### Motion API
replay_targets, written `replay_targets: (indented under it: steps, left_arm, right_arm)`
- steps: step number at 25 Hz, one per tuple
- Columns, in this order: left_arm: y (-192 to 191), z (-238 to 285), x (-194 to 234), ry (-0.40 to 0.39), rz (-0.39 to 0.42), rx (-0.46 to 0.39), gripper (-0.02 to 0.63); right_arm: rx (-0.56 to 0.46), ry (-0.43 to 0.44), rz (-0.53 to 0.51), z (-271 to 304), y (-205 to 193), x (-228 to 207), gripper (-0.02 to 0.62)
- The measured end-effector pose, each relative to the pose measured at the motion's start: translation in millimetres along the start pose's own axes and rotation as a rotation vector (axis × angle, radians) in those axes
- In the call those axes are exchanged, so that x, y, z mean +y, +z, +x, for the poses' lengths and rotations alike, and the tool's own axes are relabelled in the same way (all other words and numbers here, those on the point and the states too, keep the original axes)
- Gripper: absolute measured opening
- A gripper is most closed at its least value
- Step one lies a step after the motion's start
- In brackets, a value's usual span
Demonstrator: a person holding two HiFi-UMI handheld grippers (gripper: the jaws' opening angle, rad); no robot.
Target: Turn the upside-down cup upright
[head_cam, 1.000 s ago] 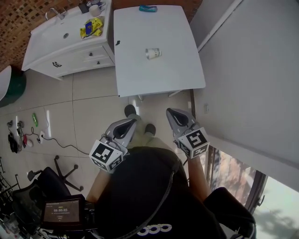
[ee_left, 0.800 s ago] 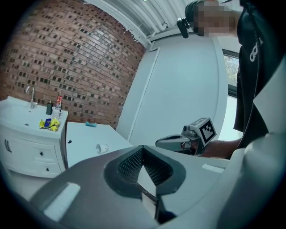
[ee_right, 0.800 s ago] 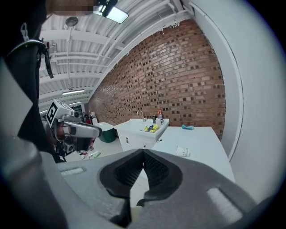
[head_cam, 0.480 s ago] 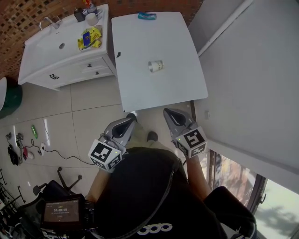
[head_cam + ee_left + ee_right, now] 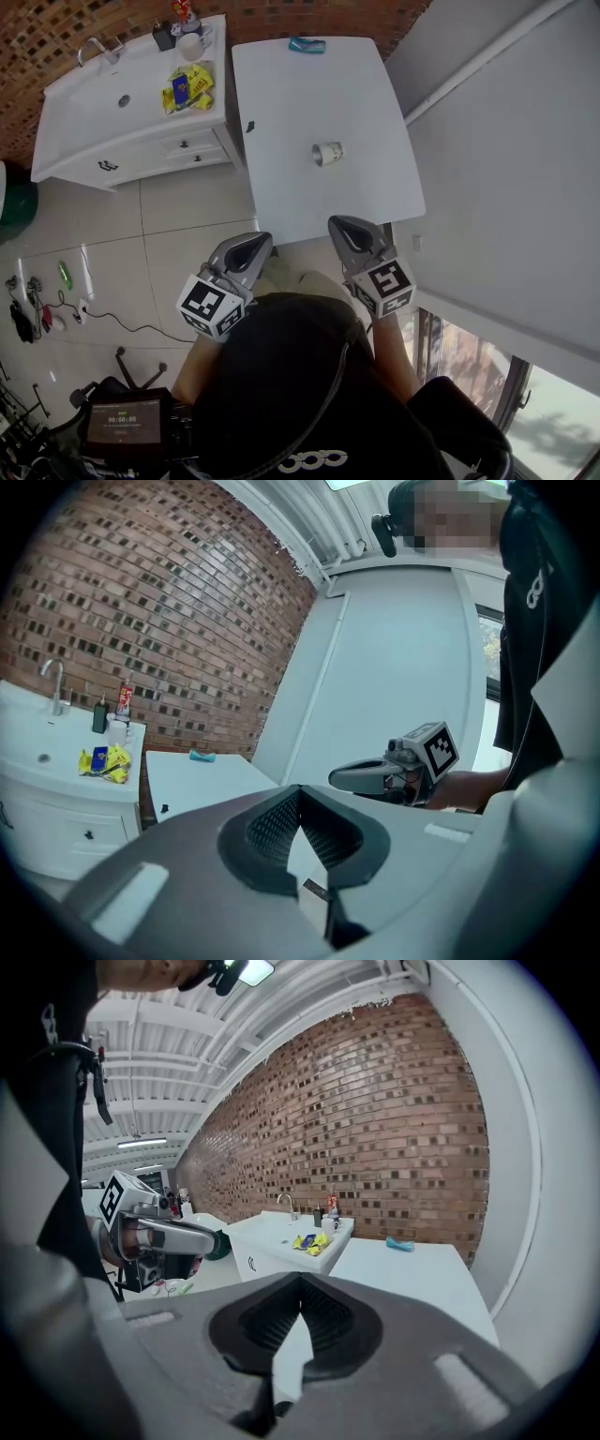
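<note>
Cup (image 5: pixel 328 153) is on the white table (image 5: pixel 281 112), near the side by the grey wall (image 5: pixel 506 169). It looks tipped on its side. Both claws are by the near edge of the table, well apart from the cup. The left gripper (image 5: pixel 253 244) is pressed together and empty. The right gripper (image 5: pixel 343 226) is pressed together and empty too.

The left tool (image 5: pixel 251 246) and right tool (image 5: pixel 343 228) point forward, jaws closed.
</note>
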State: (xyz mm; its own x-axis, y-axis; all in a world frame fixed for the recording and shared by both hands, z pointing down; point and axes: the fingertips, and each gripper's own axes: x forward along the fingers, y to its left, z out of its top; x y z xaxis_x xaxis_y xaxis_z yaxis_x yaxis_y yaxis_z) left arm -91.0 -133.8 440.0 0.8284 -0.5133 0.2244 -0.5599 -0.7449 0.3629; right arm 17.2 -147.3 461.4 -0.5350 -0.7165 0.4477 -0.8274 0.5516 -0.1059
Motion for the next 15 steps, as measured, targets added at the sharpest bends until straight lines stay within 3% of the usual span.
replay_targets:
  steps: [15]
  left_arm:
    - [7, 8, 28, -0.032, -0.016, 0.005, 0.015]
  right_arm:
    - [0.018, -0.04, 0.04, 19, 3, -3, -0.008]
